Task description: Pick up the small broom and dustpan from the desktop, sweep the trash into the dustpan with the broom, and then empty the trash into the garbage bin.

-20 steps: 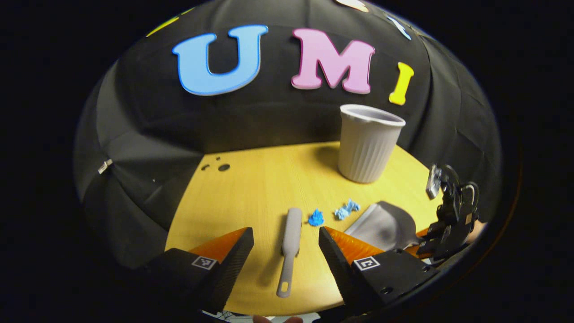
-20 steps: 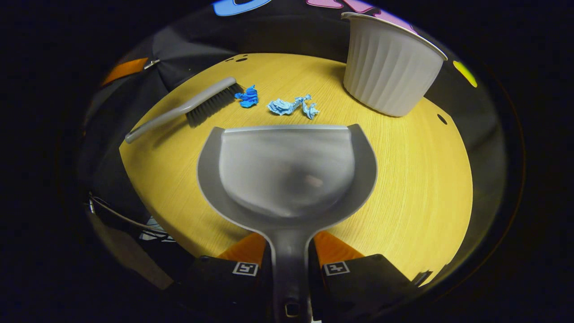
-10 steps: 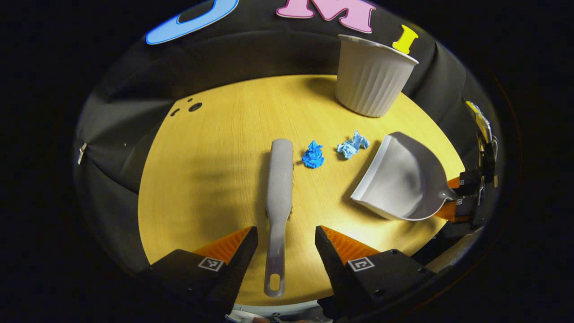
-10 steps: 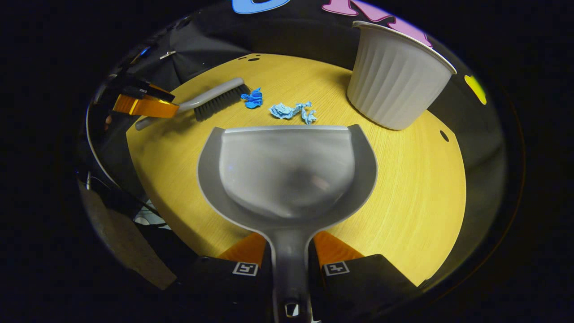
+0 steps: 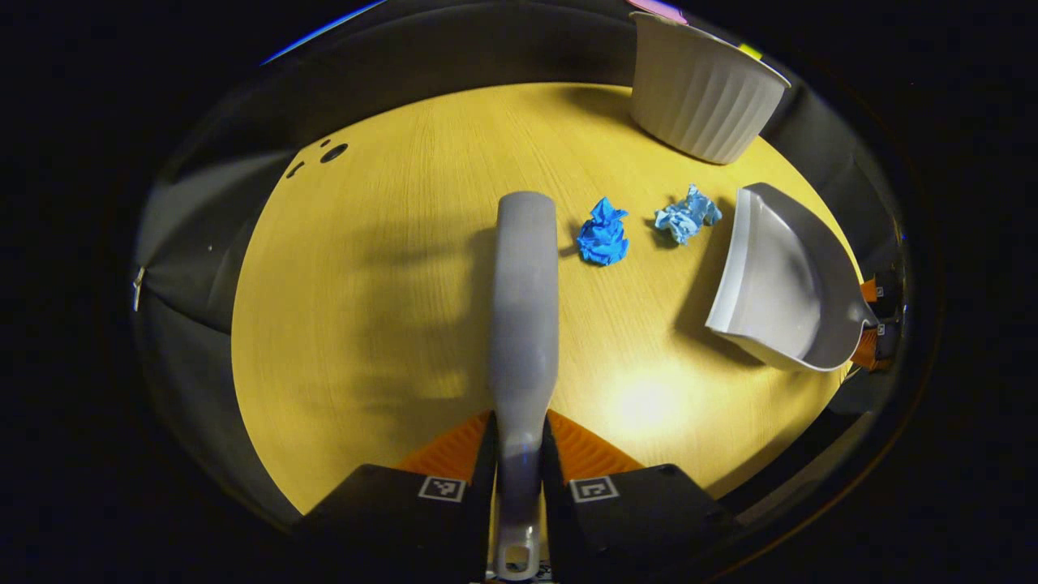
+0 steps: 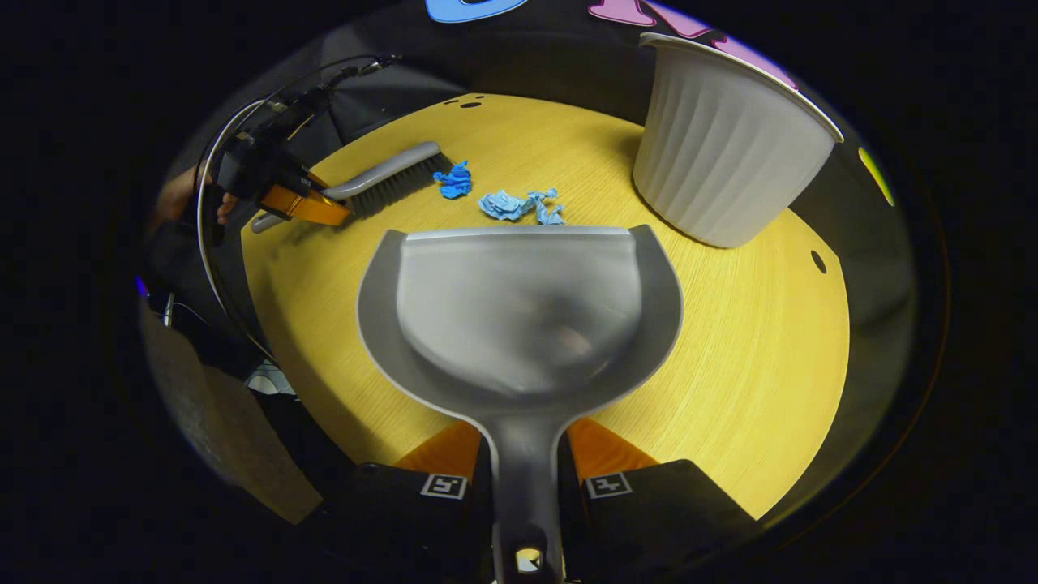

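Grey tools on a yellow table

The broom (image 5: 525, 300), the dustpan (image 6: 519, 312) and the ribbed bin (image 6: 722, 154) are grey; the table (image 5: 389, 308) is yellow wood-grain; one paper scrap (image 5: 602, 233) is deep blue, the other (image 5: 686, 214) pale blue.

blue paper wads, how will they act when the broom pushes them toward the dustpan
The dark blue wad and pale blue wad look like loosely crumpled paper, so probably very light. They may tumble or skitter ahead of the broom rather than slide. The dustpan lip sits close, so short strokes should do.
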Demonstrator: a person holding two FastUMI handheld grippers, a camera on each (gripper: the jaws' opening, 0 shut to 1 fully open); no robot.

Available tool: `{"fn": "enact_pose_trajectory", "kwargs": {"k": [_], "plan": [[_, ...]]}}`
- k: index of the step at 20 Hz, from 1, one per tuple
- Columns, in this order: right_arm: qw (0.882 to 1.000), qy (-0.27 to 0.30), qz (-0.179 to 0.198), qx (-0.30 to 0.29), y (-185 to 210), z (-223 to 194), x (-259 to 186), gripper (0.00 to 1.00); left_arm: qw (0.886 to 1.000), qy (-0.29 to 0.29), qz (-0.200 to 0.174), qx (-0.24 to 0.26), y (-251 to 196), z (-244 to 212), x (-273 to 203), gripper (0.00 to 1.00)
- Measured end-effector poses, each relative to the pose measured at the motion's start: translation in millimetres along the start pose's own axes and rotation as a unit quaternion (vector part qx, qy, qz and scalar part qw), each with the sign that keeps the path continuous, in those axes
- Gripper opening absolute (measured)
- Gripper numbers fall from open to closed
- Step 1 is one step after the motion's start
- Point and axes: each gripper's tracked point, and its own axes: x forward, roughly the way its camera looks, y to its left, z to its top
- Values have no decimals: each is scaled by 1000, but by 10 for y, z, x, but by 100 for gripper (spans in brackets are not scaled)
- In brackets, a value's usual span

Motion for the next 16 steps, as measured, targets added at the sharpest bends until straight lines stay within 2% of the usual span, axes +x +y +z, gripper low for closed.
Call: {"fn": "enact_pose_trajectory", "kwargs": {"k": [1, 2, 4, 6, 7, 9, 13, 16], "plan": [[1000, 1, 1, -5, -22, 9, 16, 38, 1000, 3, 1, 0, -1, 5, 37, 31], [1000, 3, 4, -8, -22, 10, 24, 38, 1000, 7, 0, -1, -4, 15, 56, 34], [1000, 7, 11, -16, -26, 10, 41, 38, 1000, 6, 2, 6, 17, 62, 64, 29], [1000, 14, 15, -21, -43, -17, 52, 38, 1000, 4, 9, 22, 60, 136, 72, 30], [999, 16, 18, -22, -43, -26, 68, 38, 1000, 3, 8, 28, 53, 178, 82, 26], [999, 20, 21, -23, -61, -34, 83, 38, 999, -1, 5, 36, 54, 281, 113, 24], [999, 25, 31, -19, -67, -22, 137, 38, 998, -10, 11, 68, 35, 564, 185, 24], [999, 25, 35, -23, -66, -13, 130, 38, 995, -12, 2, 97, -116, 752, 235, 23]]}}
